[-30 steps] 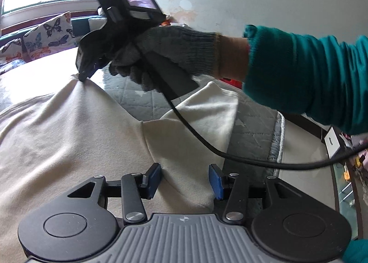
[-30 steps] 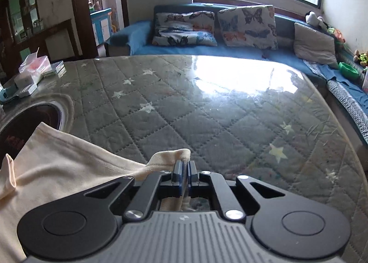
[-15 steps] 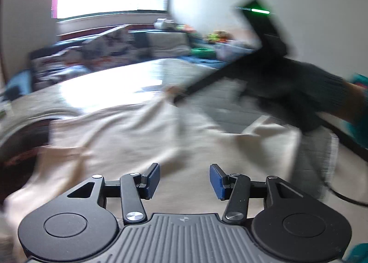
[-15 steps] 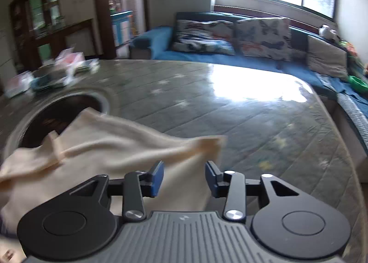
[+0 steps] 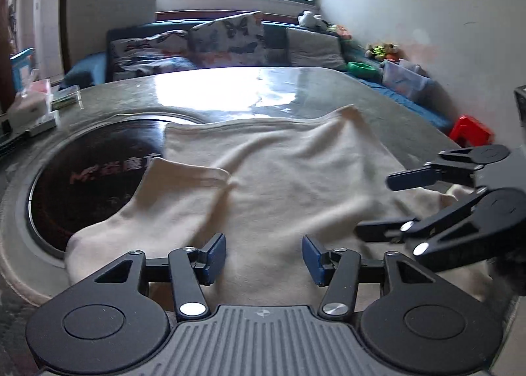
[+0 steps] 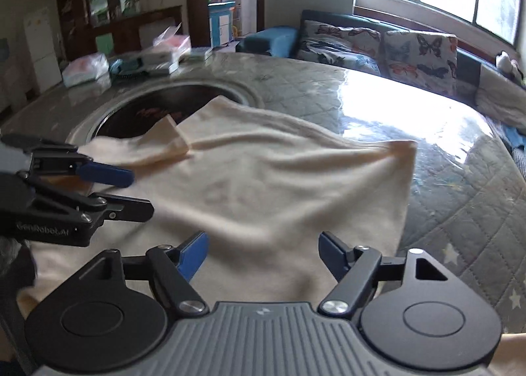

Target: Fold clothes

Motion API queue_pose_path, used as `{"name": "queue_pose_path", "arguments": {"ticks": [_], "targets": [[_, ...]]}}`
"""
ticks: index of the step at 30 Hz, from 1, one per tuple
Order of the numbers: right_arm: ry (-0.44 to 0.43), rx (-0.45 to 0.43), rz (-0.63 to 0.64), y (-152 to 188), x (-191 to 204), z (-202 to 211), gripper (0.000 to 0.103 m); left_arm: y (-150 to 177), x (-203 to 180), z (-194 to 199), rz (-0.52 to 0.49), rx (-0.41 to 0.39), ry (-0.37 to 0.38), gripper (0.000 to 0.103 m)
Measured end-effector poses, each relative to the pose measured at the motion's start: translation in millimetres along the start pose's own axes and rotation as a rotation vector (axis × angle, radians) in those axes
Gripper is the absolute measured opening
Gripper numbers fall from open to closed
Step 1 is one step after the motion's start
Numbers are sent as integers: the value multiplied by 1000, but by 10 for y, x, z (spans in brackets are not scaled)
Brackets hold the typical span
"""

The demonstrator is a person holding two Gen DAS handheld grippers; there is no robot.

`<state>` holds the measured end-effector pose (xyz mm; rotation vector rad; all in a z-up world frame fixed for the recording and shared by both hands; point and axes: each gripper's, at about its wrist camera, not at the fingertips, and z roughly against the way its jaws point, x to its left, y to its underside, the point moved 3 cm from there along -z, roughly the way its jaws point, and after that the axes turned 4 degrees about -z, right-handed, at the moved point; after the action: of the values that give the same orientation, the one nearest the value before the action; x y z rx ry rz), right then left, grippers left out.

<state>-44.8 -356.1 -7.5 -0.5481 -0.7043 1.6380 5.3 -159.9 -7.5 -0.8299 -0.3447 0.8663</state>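
Item: cream cotton garment (image 5: 279,172), spread beside the round black cooktop (image 5: 88,178). My left gripper (image 5: 264,256) and right gripper (image 6: 263,252) hovered wide apart, empty. Folding stage unclear; next grasp needs an edge.

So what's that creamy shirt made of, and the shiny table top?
The cream shirt looks like soft matte knit cotton: it drapes in gentle wrinkles. The table top seems quilted star-print fabric, probably under clear glossy plastic or glass, since it mirrors the window light.
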Motion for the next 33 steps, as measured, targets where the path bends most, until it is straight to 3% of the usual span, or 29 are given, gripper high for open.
{"name": "queue_pose_path", "arguments": {"ticks": [9, 11, 19, 25, 33], "targets": [[26, -15, -21, 103, 44, -42, 92, 81, 94, 103, 0, -71, -217, 56], [22, -17, -39, 116, 17, -43, 94, 96, 104, 134, -32, -97, -318, 58], [29, -25, -43, 138, 1, -58, 98, 134, 339, 152, -12, -87, -503, 62], [29, -26, -41, 139, 6, -52, 99, 153, 645, 177, 97, -60, -564, 61], [30, -28, -43, 142, 8, -60, 100, -8, 550, 111, 6, -76, -449, 59]]}}
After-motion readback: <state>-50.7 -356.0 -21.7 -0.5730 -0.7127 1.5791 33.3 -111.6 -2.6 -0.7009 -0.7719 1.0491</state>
